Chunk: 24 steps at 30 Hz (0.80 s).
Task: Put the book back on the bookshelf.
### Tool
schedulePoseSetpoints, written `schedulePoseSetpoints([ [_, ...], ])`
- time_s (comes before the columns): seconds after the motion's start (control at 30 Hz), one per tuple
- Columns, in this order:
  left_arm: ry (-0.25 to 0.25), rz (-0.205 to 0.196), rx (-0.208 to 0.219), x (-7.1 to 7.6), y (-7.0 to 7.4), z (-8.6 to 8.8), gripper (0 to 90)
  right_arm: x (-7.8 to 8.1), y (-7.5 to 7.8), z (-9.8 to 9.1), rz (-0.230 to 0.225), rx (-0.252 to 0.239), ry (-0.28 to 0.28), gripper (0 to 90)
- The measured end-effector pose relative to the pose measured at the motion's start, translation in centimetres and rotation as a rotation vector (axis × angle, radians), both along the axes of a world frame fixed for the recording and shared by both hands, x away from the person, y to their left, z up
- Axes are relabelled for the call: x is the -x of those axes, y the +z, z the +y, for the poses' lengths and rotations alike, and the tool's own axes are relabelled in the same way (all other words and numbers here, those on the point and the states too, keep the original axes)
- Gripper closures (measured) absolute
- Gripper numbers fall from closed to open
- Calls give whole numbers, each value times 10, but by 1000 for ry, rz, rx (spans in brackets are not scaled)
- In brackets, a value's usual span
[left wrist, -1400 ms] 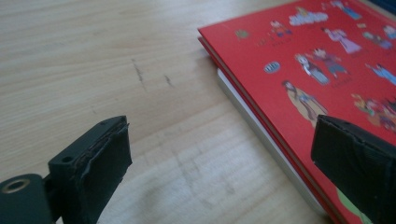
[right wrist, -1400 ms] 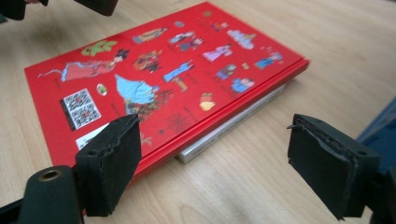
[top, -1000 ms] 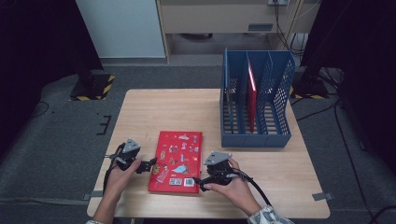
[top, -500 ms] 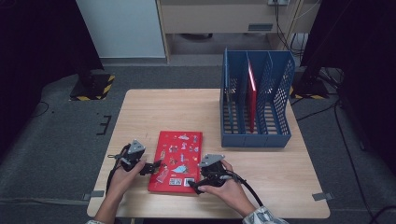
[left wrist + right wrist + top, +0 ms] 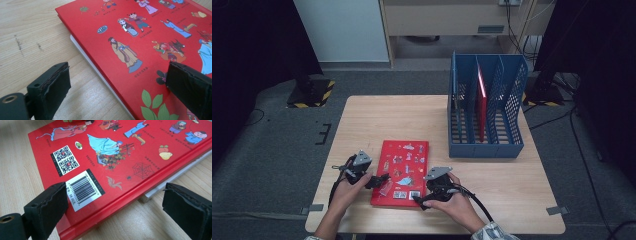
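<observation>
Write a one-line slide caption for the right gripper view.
Open right gripper straddling the edge of a red picture book lying flat on the wooden table, barcode beside one jaw.

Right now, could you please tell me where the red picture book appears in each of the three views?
High view: the red picture book lies flat near the table's front edge, between the two hand-held grippers.
Left gripper view: it fills the upper right, its edge running diagonally between the jaws.
Right gripper view: it fills the upper part, a corner near the bottom.
Shared landmark: its barcode.
</observation>
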<state>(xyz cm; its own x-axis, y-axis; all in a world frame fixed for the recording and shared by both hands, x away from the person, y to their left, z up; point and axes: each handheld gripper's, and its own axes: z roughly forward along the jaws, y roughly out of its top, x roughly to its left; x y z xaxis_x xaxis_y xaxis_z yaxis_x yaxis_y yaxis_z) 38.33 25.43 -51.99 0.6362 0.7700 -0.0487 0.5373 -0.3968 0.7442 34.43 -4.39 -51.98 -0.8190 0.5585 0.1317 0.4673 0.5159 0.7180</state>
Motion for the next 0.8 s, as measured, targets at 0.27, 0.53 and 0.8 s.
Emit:
schedulePoseSetpoints([
  [0.27,4,-6,10,0,2,1,45,1,-8,3,-2,37,4,65],
  [0.53,-9,3,11,0,1,-2,39,-2,-8,1,26,19,2,64],
  [0.8,-21,21,32,-3,-1,-9,21,-2,-9,1,17,26,12,64],
])
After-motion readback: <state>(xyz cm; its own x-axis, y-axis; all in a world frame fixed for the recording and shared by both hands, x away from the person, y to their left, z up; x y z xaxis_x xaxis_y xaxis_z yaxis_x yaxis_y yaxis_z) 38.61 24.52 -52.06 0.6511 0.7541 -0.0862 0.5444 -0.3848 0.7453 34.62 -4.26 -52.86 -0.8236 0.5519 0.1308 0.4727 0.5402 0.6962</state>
